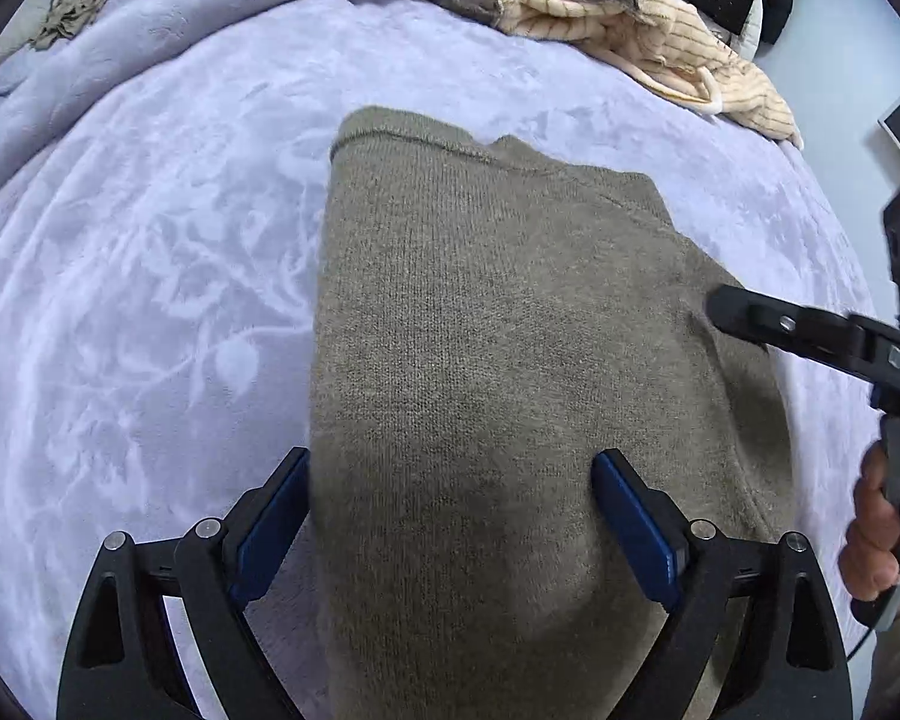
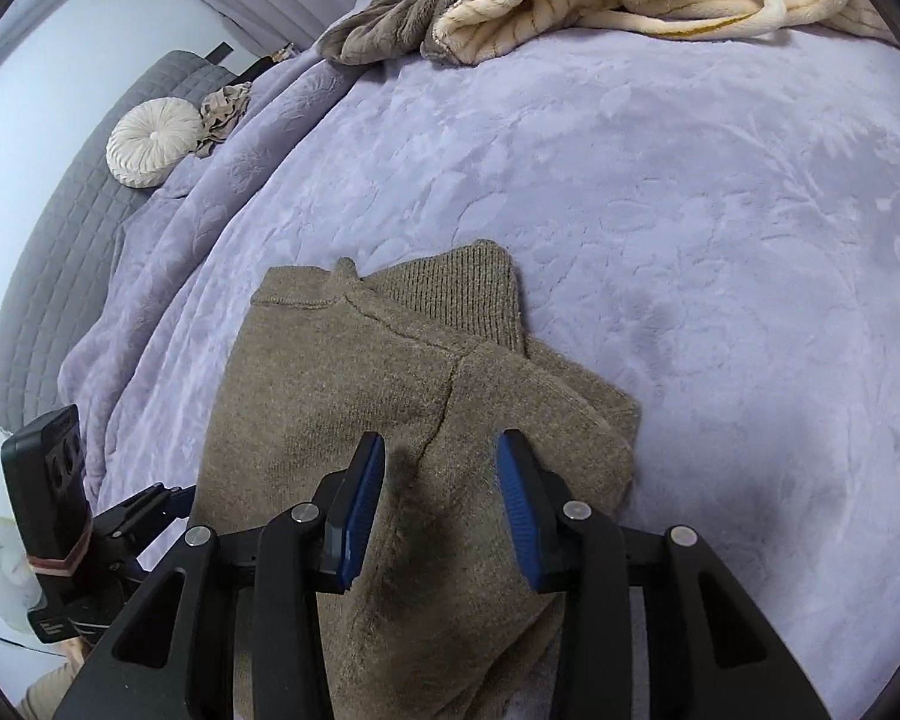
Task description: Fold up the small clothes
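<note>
— Where's the left gripper (image 1: 450, 498)?

— Jaws spread wide over the near end of the olive knit sweater (image 1: 480, 330), gripping nothing. Its long axis runs up the frame, away from them.

— The right gripper (image 2: 441, 480)?

— Part open, empty, above its folded edge. Soft ribbed wool on a plush lavender bedspread (image 2: 690, 210).

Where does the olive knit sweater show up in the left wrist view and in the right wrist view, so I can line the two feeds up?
Left wrist view: the olive knit sweater fills the centre, running from mid-frame down to the bottom edge.
Right wrist view: it lies centre to lower left, its ribbed band at the top.
Shared landmark: the cream striped blanket, heaped at the far edge of the bed in both views.
</note>
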Demonstrator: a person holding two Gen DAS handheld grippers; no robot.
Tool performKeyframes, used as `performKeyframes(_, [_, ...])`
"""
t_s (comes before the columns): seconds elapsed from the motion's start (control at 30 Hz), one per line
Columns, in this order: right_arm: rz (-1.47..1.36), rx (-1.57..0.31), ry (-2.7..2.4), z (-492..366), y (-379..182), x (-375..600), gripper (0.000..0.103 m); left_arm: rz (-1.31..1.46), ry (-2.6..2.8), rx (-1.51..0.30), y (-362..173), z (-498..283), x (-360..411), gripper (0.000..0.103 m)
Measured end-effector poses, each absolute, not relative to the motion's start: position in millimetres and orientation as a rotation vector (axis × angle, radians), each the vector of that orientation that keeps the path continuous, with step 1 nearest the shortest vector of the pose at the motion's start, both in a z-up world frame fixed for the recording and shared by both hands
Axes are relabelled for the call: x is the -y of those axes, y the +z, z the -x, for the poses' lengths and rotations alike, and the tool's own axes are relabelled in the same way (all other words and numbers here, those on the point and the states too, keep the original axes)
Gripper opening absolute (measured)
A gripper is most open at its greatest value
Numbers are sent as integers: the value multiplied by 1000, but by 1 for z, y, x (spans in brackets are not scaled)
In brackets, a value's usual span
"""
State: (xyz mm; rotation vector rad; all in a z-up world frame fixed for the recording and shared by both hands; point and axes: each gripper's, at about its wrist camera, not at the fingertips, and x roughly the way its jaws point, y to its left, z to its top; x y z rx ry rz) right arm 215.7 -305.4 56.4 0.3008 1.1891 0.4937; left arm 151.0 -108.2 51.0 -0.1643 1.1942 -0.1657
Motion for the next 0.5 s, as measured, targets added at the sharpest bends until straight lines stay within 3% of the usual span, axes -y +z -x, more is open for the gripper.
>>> performKeyframes(0.27, [-162,-1052,743,-92,121,283,44,22,-152,-1112,73,-114,98,94])
performKeyframes(0.5, [-43,-1102,771,-47,98,245,44,23,-134,-1098,72,-103,92,94])
